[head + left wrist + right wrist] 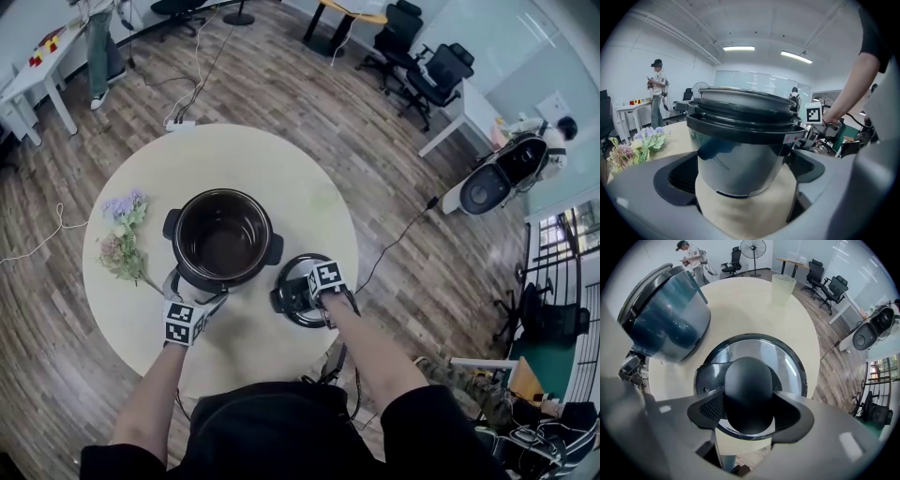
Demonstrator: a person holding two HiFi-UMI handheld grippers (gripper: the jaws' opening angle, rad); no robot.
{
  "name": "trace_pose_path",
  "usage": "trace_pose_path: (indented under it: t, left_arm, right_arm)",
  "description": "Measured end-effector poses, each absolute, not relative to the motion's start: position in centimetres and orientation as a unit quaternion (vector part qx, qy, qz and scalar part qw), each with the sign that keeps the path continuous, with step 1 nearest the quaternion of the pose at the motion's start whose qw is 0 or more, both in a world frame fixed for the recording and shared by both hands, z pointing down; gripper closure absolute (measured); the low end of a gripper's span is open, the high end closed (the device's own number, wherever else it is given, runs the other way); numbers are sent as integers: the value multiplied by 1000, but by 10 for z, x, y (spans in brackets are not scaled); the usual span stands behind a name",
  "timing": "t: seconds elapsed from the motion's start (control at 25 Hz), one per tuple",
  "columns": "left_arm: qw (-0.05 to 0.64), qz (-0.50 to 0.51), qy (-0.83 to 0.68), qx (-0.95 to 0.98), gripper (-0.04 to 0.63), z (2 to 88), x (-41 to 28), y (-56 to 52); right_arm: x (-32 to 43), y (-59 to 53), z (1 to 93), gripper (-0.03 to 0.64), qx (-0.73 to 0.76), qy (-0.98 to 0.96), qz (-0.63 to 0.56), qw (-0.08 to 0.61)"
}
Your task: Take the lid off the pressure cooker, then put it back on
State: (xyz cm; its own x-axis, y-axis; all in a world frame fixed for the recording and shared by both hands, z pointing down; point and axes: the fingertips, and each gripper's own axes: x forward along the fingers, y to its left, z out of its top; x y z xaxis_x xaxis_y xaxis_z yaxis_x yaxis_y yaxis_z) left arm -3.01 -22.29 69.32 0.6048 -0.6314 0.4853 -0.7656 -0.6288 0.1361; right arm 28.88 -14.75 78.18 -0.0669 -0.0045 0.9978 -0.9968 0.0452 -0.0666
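We find the pressure cooker standing open at the middle of the round table, its dark bowl bare. Its lid lies flat on the tabletop just to the right of it, toward the near edge. As we judge it, the first half of the task is done and the lid is due to go back on.

Our right gripper points straight down over the lid, which is why its camera looks onto the glass dome from above. The black knob sits squarely between its jaws, which stand about half open, as wide as the knob. The pads lie against its two sides and we see no gap there. We take this as a hold on the knob, the one part of the lid made for lifting, while the lid's weight rests on the table.

Our left gripper is at the near-left side of the cooker, tilted a little downward. Its jaws stand wide apart and hold nothing. The steel wall of the cooker is close ahead between them, with tabletop showing on either side of it. We judge it is placed there to steady the pot should the lid nudge it on the way back.

A bunch of flowers lies to the left of the cooker, out of the lid's path.
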Motion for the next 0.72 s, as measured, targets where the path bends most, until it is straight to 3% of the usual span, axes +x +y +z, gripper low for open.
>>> trace_pose_path:
  t: [0.72]
  left_arm:
    - [170, 202, -397, 879, 5, 692, -29, -224]
  right_arm:
    - [324, -153, 736, 330, 463, -523, 525, 487]
